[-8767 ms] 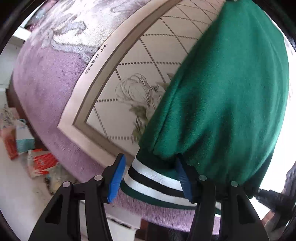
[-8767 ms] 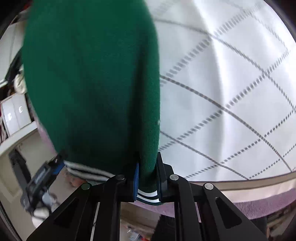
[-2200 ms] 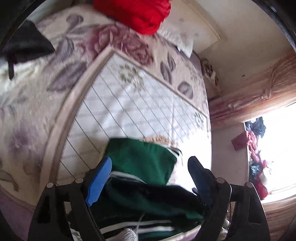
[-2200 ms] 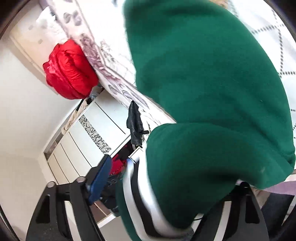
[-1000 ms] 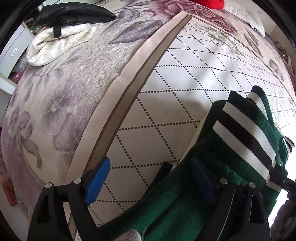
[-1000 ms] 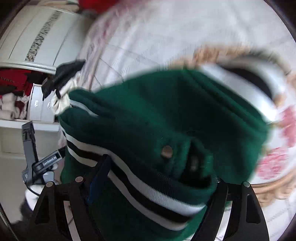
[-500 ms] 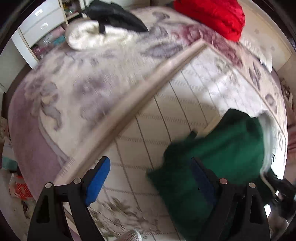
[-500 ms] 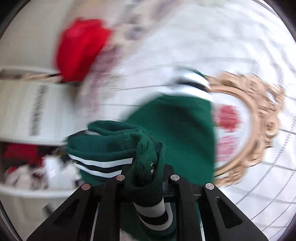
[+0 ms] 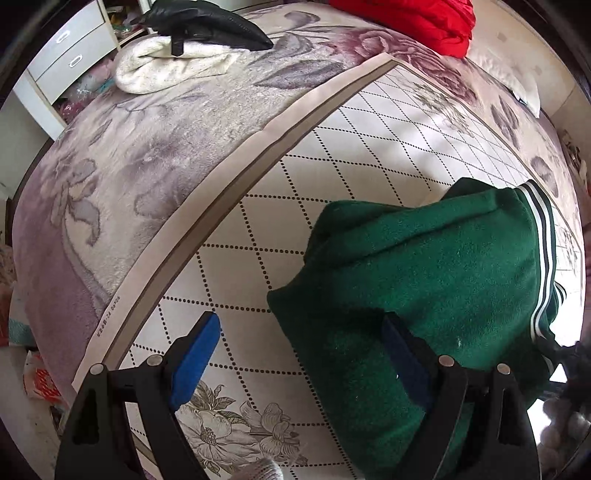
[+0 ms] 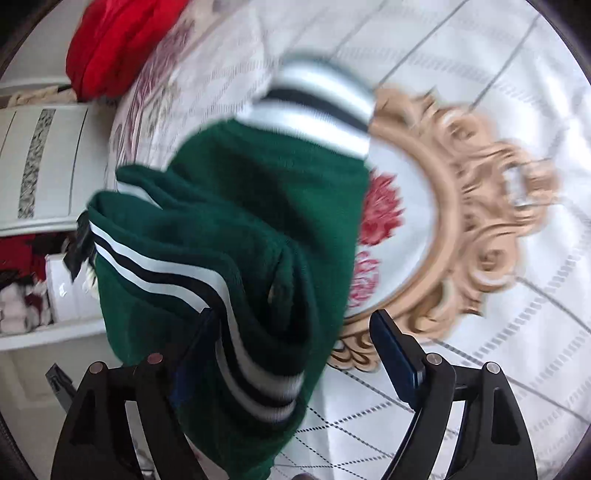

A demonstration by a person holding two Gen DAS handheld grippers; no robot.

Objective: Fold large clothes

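Covering most of both views: the bed (image 9: 147, 166), plush floral blanket around a white quilted panel with dotted diamond lines and a tan border strip.

Green jacket (image 9: 424, 288) lies bunched on that quilted panel, right of centre in the left wrist view, its black-and-white striped hem (image 9: 541, 258) at the far right edge. In the right wrist view the same jacket (image 10: 240, 229) fills the left and middle, folds piled up, a striped band running down toward the camera. It covers part of a gold scroll-and-rose motif (image 10: 461, 206) printed on the bed cover. That view is motion-blurred, so fine detail is lost.

Clutter at the far end of the bed: red garment (image 9: 406, 14), cream fleece bundle (image 9: 166, 62) with a black item (image 9: 207, 22) on top. White drawer unit (image 9: 62, 55) stands beside the bed, upper left. Floor litter (image 9: 37, 380) at lower left, too small to identify.

Left tongs (image 9: 306, 358): spread wide, gripping nothing. Blue left pad over bare quilt; right finger overlaps the jacket edge in view, contact not clear.

Right tongs (image 10: 291, 350): jaws opening, jacket fabric and striped band lie between them against the left finger; right pad stands clear of the cloth.
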